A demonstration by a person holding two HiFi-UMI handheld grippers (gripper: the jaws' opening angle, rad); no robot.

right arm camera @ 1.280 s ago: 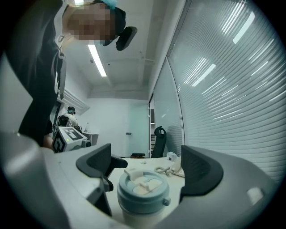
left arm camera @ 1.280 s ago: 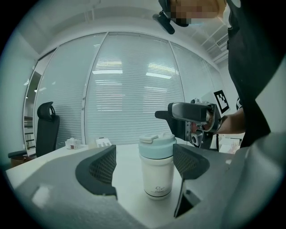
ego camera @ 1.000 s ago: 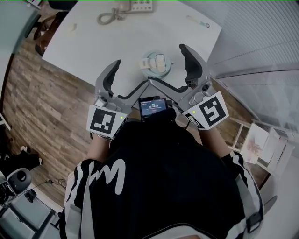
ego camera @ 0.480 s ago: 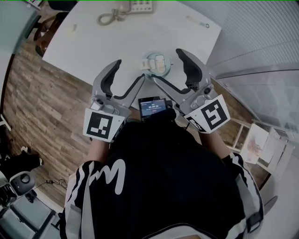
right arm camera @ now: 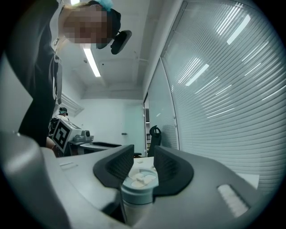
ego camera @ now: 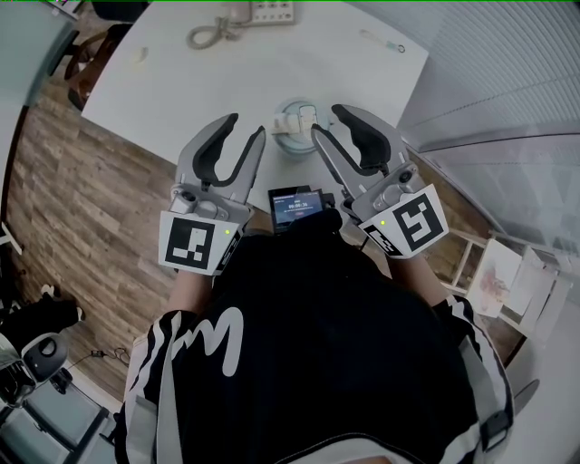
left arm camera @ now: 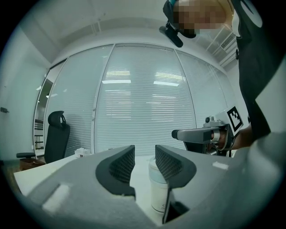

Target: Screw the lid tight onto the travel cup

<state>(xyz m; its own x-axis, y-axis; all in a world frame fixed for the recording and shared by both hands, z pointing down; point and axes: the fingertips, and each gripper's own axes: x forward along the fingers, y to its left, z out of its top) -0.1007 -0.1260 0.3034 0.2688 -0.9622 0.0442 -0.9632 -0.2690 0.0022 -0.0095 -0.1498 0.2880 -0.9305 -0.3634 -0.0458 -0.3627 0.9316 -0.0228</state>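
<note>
Head view looks steeply down on the counter (ego camera: 181,82); both gripper views face level along their fingers (left arm camera: 120,165), sharing the nearby travel cup (ego camera: 297,127).

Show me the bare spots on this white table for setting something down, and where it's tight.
Widest free patch: the middle of the table, between the telephone at the far edge and the travel cup by the near edge. Tight: around the cup, flanked by the left gripper and right gripper, whose jaws have just been closing on nothing.
</note>
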